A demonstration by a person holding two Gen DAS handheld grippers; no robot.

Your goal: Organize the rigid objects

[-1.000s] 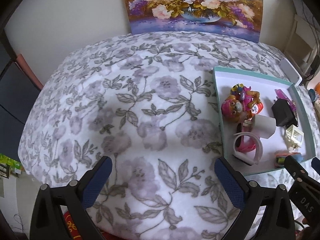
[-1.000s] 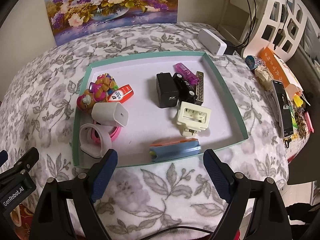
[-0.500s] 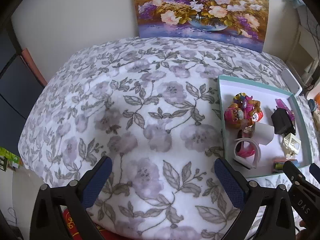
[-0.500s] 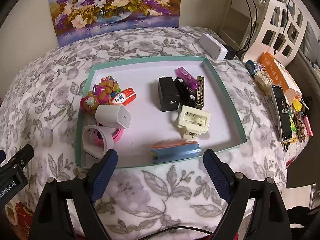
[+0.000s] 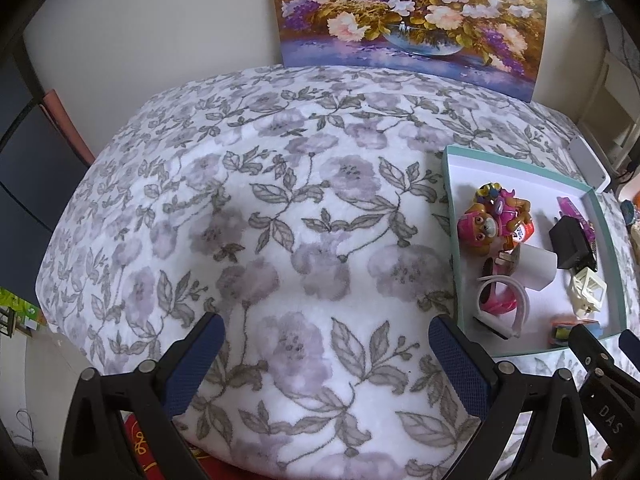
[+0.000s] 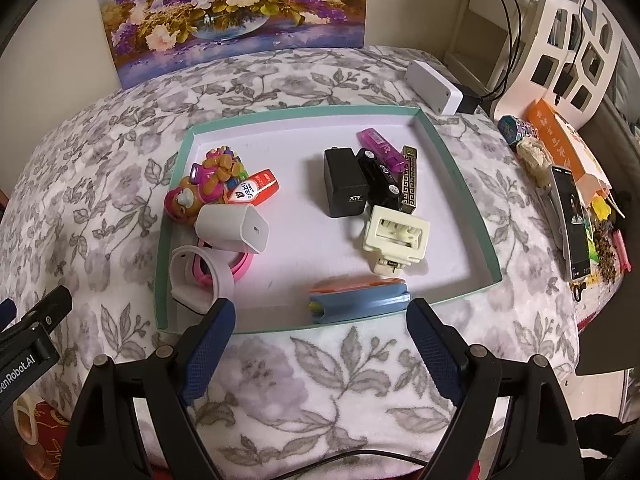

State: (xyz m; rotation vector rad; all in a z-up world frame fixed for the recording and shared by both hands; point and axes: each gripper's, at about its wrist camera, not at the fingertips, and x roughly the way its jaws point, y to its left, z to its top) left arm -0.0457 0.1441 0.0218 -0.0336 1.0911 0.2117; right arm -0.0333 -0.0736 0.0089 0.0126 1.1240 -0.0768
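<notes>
A teal-rimmed tray (image 6: 456,168) (image 5: 450,216) lies on the floral cloth and holds several small objects: a pink toy dog (image 6: 200,188) (image 5: 490,220), a white charger (image 6: 236,228), a pink and white band (image 6: 216,270), a black charger (image 6: 345,188), a cream clip (image 6: 396,236) and a blue and orange case (image 6: 358,298). My right gripper (image 6: 320,346) hangs open just short of the tray's near rim, with nothing between its fingers. My left gripper (image 5: 324,356) is open over bare cloth, left of the tray.
A flower painting (image 6: 236,12) leans on the wall behind. A white box (image 6: 434,86), a phone (image 6: 572,220), an orange packet (image 6: 564,136) and small clutter lie right of the tray. White shelving (image 6: 560,40) stands at far right. The cloth drops off at the left edge (image 5: 52,280).
Both grippers have drawn back a little toward the near edge, so the tray and painting appear farther away. Nothing in the tray has shifted. Both grippers stay open.
</notes>
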